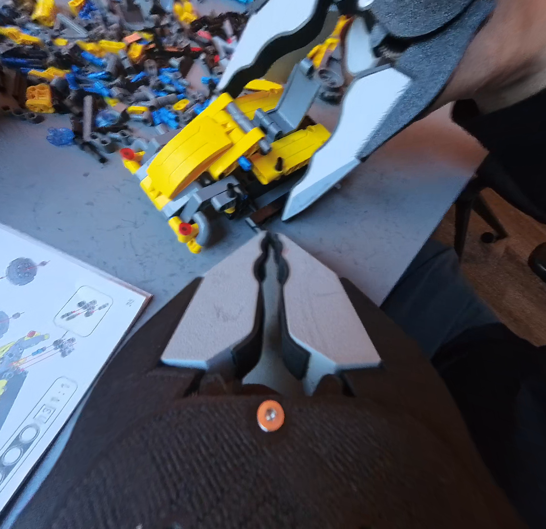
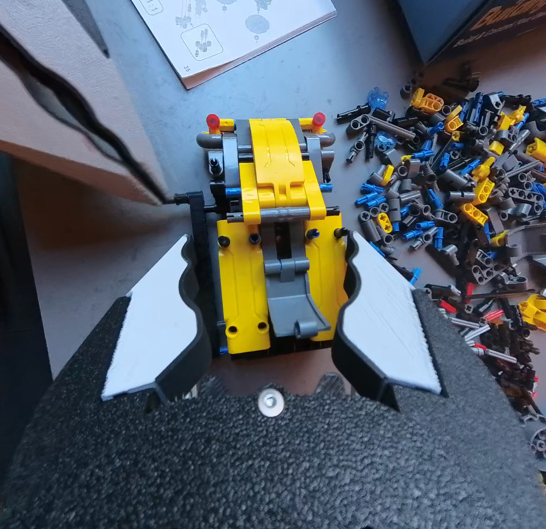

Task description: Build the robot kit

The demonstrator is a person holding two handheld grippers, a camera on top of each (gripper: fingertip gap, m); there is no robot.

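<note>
A yellow and grey brick-built vehicle model (image 2: 277, 207) stands on the grey table (image 2: 280, 89). My right gripper (image 2: 269, 235) straddles its rear, one pad against the black side beam (image 2: 198, 234) and the other against the yellow side panel, so it is shut on the model. The left wrist view shows the same grasp (image 1: 254, 153) on the model (image 1: 206, 151). My left gripper (image 1: 269, 237) is shut. Its tips lie at the end of a black pin (image 2: 180, 198) that sticks out of the side beam. That gripper also shows in the right wrist view (image 2: 161, 201).
A big pile of loose yellow, blue, grey and black parts (image 2: 458, 204) lies beside the model, also in the left wrist view (image 1: 103, 71). An open instruction booklet (image 1: 44, 337) lies near the left gripper. A dark box (image 2: 472, 18) stands behind. The table edge (image 1: 428, 234) is close.
</note>
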